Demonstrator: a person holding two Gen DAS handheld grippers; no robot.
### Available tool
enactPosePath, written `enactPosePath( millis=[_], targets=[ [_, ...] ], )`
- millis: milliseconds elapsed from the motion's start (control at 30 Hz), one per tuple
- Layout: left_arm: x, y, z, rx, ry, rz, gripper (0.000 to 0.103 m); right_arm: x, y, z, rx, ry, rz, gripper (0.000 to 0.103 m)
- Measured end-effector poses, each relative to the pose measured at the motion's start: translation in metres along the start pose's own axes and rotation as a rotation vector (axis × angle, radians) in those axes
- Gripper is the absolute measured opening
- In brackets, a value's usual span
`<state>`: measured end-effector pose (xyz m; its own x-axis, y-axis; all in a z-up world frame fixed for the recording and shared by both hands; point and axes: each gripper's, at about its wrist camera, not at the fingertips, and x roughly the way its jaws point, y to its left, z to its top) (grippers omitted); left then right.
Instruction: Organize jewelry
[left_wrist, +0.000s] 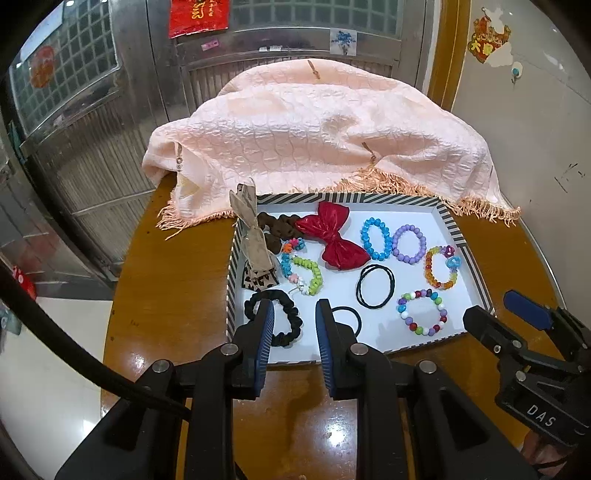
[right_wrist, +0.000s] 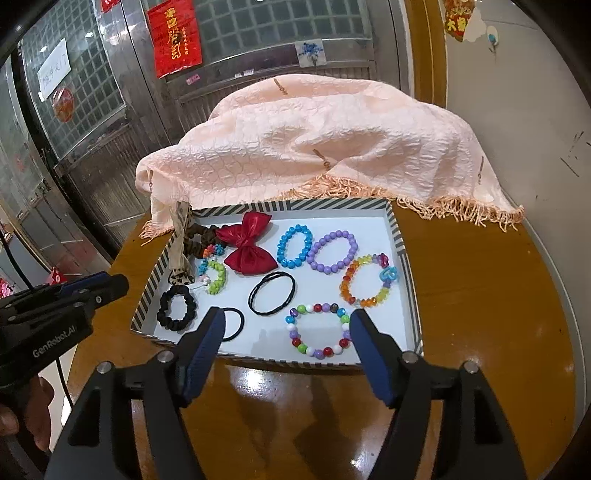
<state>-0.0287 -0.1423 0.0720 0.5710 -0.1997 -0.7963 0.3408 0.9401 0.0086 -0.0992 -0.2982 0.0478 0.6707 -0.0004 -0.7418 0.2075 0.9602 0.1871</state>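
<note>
On a round wooden table (right_wrist: 480, 295), a striped tray (right_wrist: 400, 240) holds the jewelry. At 9 o'clock in the tray lies a black scrunchie (right_wrist: 176, 308), a red bow (right_wrist: 248, 247) at 12, bead bracelets (right_wrist: 334, 251) toward 3. The left gripper (left_wrist: 294, 314) hovers at the tray's near edge, jaws slightly apart and empty. The right gripper (right_wrist: 286, 321) hovers there too, jaws wide and empty.
</note>
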Motion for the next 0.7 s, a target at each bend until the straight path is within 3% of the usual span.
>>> enactPosePath(
  millis=[400,700],
  targets=[
    [-0.016,-0.005,-0.008,0.032,-0.043,0.009,0.021,-0.01,0.009,-0.005,-0.017,-0.012,0.005,0.077],
    [-0.015,-0.008,-0.012,0.046,-0.032,0.007,0.021,-0.011,0.009,-0.009,-0.019,-0.008,0.004,0.077]
  ],
)
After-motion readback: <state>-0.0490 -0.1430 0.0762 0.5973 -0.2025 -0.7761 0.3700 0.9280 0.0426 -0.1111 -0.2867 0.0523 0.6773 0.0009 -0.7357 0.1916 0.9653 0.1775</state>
